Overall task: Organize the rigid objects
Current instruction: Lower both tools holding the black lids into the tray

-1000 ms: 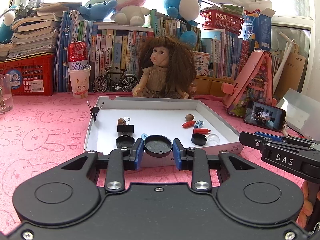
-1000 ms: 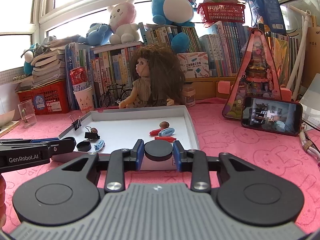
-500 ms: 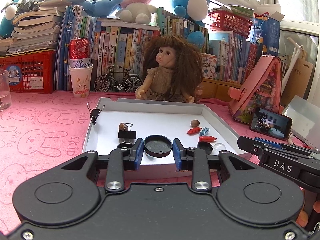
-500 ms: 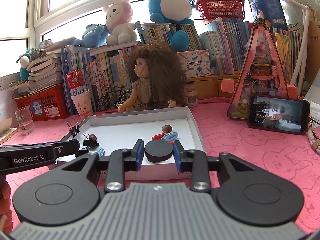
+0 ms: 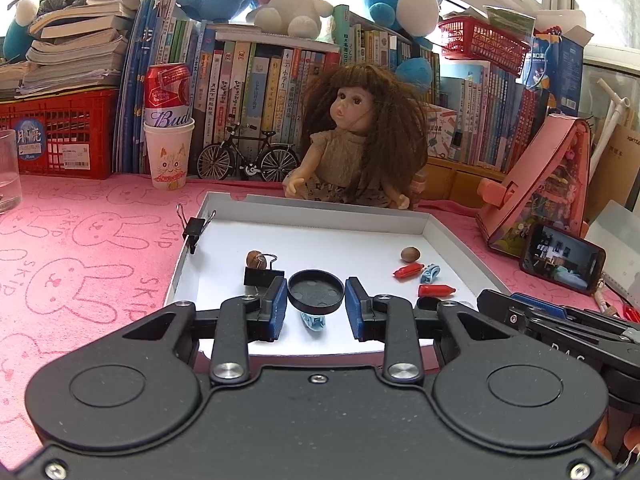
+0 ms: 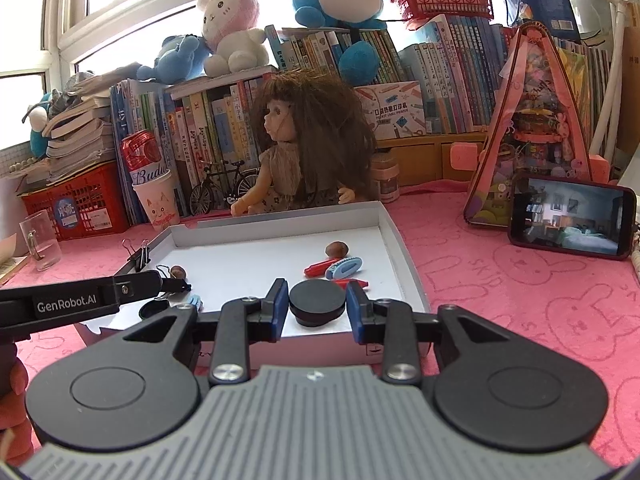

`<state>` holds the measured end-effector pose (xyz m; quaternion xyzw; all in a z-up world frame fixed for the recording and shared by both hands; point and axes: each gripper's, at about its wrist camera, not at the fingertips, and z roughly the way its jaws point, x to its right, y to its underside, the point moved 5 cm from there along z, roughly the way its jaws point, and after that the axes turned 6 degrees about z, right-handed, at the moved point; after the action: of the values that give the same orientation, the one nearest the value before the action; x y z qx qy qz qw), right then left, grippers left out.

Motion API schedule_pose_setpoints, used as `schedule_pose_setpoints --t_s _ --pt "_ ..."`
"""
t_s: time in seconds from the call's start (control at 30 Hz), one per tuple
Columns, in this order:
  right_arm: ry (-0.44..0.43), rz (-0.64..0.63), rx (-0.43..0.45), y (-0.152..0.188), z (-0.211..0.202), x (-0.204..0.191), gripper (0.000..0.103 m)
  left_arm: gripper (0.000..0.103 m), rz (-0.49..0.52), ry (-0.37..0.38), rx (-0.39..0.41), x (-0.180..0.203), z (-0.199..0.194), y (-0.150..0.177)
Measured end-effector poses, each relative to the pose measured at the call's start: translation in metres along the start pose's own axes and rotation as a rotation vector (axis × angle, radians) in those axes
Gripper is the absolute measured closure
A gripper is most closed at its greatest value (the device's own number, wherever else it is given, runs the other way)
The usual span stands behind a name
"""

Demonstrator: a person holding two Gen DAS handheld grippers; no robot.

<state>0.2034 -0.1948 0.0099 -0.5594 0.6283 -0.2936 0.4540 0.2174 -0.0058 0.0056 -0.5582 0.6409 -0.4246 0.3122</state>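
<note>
Update from remote seat: both claws pushed forward over shallow white cardboard tray (image 5: 452, 236) in last second, near rim now under my fingers. Left claw (image 5: 316, 300) nearly closed, pinching round black cap, hollow side up (image 5: 316, 291). Right claw (image 6: 318, 304) likewise clamped on round black disc, flat side up (image 6: 317, 302). Neither grip changed. Both pieces hang above tray's near end, so I reckon drop-off comes next.

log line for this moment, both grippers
left gripper: shut on black cap | right gripper: shut on black disc | both over white tray
</note>
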Motion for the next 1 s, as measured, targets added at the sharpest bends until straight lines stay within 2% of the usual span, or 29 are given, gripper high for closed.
schedule_pose_setpoints --t_s 0.37,0.47,0.63,0.73,0.87,1.0 --pt "0.003 -0.012 -0.004 -0.003 0.008 0.001 0.066 0.074 0.010 -0.014 -0.005 -0.003 0.010 -0.001" --pt "0.009 -0.026 0.010 -0.013 0.010 0.006 0.066 0.074 0.031 -0.017 0.005 -0.010 0.014 -0.012" --pt "0.003 -0.040 0.017 -0.030 0.019 0.010 0.067 0.074 0.000 -0.022 0.010 -0.025 0.027 -0.034" --pt "-0.002 -0.040 0.004 -0.034 0.027 0.010 0.066 0.074 -0.014 -0.016 -0.011 -0.029 0.038 -0.039" --pt "-0.009 -0.039 -0.025 -0.037 0.042 0.008 0.066 0.074 0.026 -0.015 -0.029 -0.028 0.054 -0.046" --pt "-0.047 0.020 -0.060 -0.045 0.060 0.009 0.066 0.074 0.032 -0.019 -0.048 -0.032 0.071 -0.057"
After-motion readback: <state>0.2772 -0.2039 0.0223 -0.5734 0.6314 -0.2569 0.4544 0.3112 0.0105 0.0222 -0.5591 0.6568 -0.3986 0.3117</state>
